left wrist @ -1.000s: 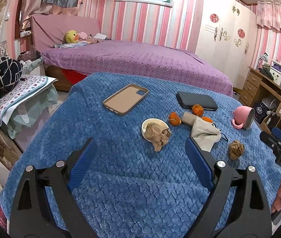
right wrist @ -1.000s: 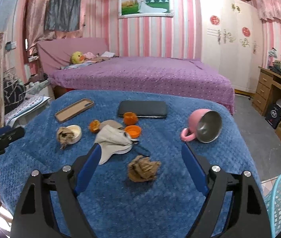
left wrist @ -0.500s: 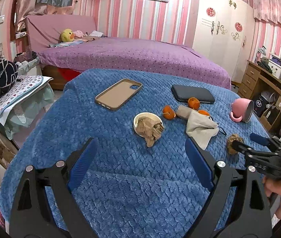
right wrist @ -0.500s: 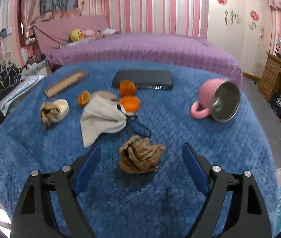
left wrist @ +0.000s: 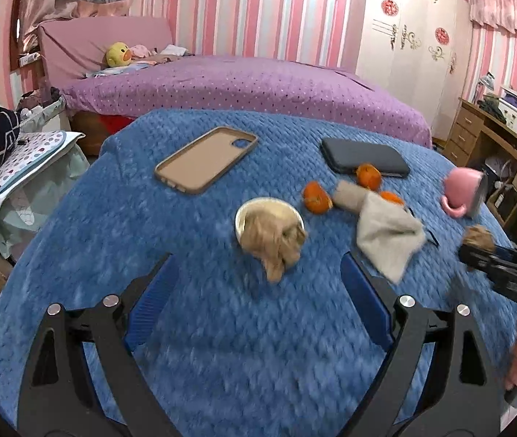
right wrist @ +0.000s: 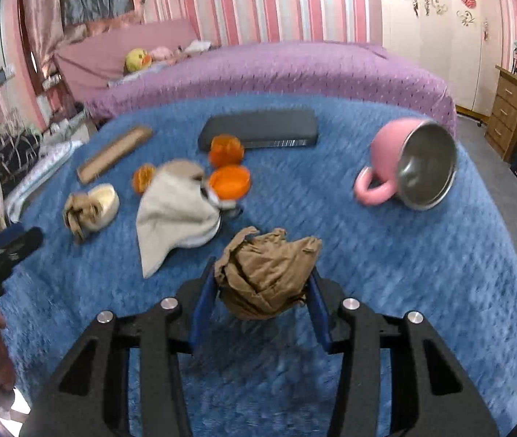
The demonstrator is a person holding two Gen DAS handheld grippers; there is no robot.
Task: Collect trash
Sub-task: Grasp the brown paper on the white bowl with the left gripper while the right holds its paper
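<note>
Left wrist view: the left gripper [left wrist: 258, 284] hangs over the blue blanket [left wrist: 185, 346] with its blue pads [left wrist: 151, 293] spread wide and nothing between them. Just ahead, between the finger lines, a crumpled brown paper wad [left wrist: 276, 242] spills out of a small white bowl [left wrist: 251, 211]. Farther ahead to the left lies a tan phone case [left wrist: 205, 158]; ahead to the right lie orange peel pieces [left wrist: 316, 196], a beige cloth [left wrist: 386, 233], a dark phone [left wrist: 364, 156] and a tipped pink mug [left wrist: 462, 191]. At far right the right gripper [left wrist: 477, 245] meets a second wad.

Right wrist view: the right gripper [right wrist: 260, 278] pinches a crumpled brown paper ball [right wrist: 265, 276] between its pads, at the blanket surface. Ahead to the left lies the cloth, ahead to the right the mug [right wrist: 386, 167].
</note>
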